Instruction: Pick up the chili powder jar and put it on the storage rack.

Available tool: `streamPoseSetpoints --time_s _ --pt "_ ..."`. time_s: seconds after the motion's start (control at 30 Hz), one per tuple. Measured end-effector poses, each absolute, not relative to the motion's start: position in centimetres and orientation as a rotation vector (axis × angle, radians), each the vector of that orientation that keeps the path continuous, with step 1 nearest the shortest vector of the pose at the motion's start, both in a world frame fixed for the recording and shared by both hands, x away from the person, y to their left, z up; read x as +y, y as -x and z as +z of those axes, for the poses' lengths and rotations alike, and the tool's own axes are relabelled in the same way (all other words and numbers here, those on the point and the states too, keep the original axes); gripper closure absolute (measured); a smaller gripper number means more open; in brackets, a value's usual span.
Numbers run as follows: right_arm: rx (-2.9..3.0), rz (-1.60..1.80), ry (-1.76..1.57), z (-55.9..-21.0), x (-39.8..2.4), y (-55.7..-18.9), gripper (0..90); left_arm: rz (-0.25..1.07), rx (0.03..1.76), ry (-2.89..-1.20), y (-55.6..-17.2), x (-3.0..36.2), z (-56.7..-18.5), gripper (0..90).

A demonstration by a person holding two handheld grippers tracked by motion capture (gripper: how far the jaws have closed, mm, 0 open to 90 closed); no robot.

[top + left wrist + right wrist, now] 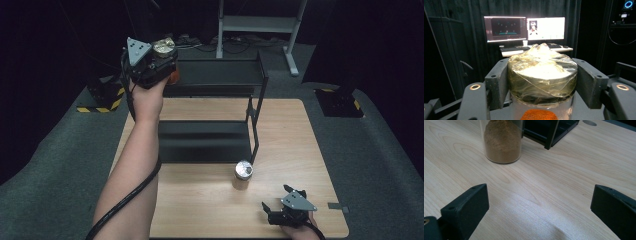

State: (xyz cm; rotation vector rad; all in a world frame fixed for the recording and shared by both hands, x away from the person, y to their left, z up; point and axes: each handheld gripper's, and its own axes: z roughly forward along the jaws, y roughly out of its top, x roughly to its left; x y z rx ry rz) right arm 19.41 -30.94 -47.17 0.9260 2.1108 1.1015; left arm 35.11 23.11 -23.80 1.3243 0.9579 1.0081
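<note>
**Left tongs lift a wrapped jar above the rack; right tongs rest apart on the desk**

The left tongs [159, 59] are held up high, over the upper shelf of the black rack [215, 75], and are clamped on a clear jar [542, 75]. In the left gripper view both black pads press the jar's sides at the level of its silver lid, one on each flank. The lid is covered with crinkled clear film that bunches into a peak on top. Below the lid, between the pads, orange-red powder shows inside the glass. The jar stands upright in the grip. Beyond it, well past the tongs, two lit monitors [524, 28] stand on a far table.

The right tongs [278, 202] lie low at the near right corner of the desk [300, 145], jaws spread wide with nothing between them but bare wood. Ahead of them and a little to the left stands a second jar [501, 141] of tan-brown powder, upright on the desk, near but clear of the pads. It sits just beside the front foot of the rack's lower shelf.
</note>
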Motion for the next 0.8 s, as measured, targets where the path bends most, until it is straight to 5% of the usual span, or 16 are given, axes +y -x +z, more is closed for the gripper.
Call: streamPoseSetpoints --time_s 0.57,0.8 --pt "2.110 1.097 -0.923 -47.17 -30.86 -19.36 0.9 0.998 0.965 -1.324 -35.24 23.24 -23.86 33.5" --pt "2.110 1.095 -0.924 -47.16 -30.84 -19.35 0.9 0.985 0.977 -1.308 -35.21 23.48 -24.02 14.6"
